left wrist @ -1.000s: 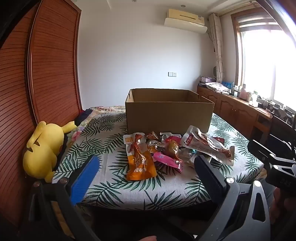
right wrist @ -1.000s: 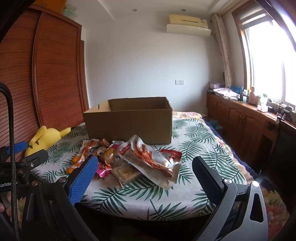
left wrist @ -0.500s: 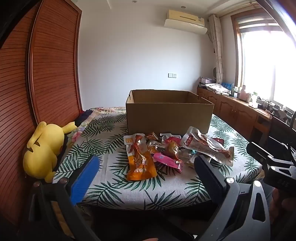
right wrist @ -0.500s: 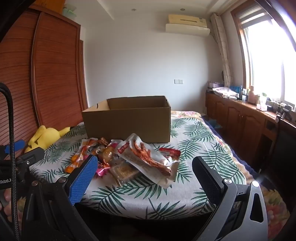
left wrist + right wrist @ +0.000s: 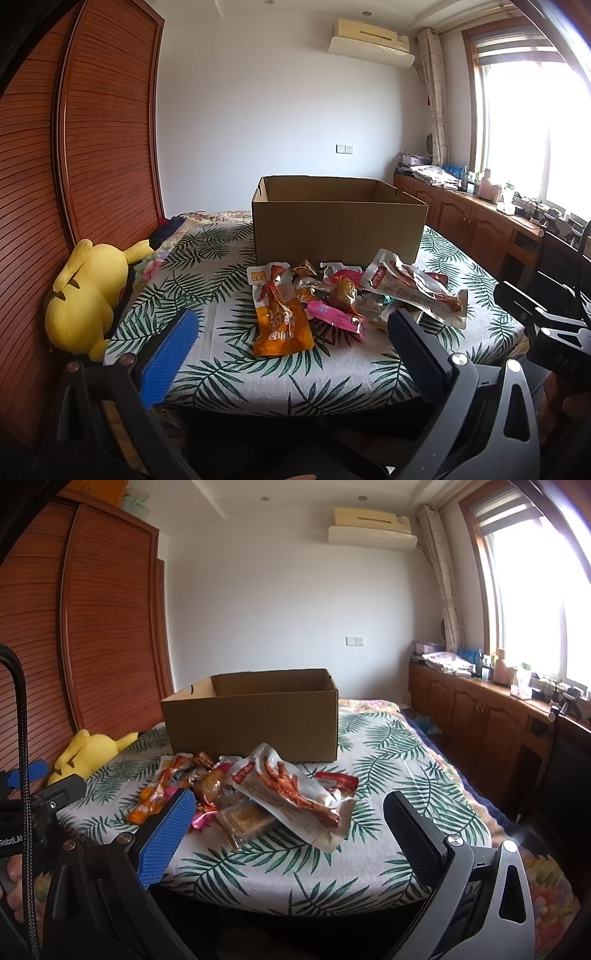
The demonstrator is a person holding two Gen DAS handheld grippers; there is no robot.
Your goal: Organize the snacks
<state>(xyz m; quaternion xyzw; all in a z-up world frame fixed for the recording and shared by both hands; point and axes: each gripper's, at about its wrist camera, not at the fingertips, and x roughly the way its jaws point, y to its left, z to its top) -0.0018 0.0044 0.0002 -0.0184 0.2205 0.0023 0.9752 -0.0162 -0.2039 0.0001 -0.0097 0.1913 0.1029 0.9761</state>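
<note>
Several snack packets lie heaped on a palm-leaf cloth: an orange pouch (image 5: 280, 321), a pink wrapper (image 5: 334, 314), and a large clear pack of red chicken feet (image 5: 413, 290) (image 5: 291, 794). Behind them stands an open cardboard box (image 5: 338, 227) (image 5: 255, 716); its inside is hidden. My left gripper (image 5: 291, 328) hangs open short of the table's front edge, nothing between its fingers. My right gripper (image 5: 288, 805) is open too, near the front edge, aimed at the chicken-feet pack. A small red packet (image 5: 338, 780) lies right of the heap.
A yellow plush toy (image 5: 86, 295) leans by the wooden sliding doors (image 5: 92, 147) at the left. Wooden cabinets (image 5: 480, 716) with clutter run under the window at the right. A dark chair back (image 5: 565, 775) stands right of the table (image 5: 406, 760).
Both grippers have crept slightly closer to the snack heap; the heap looks a little larger in each view. The packets and the box have not moved.
</note>
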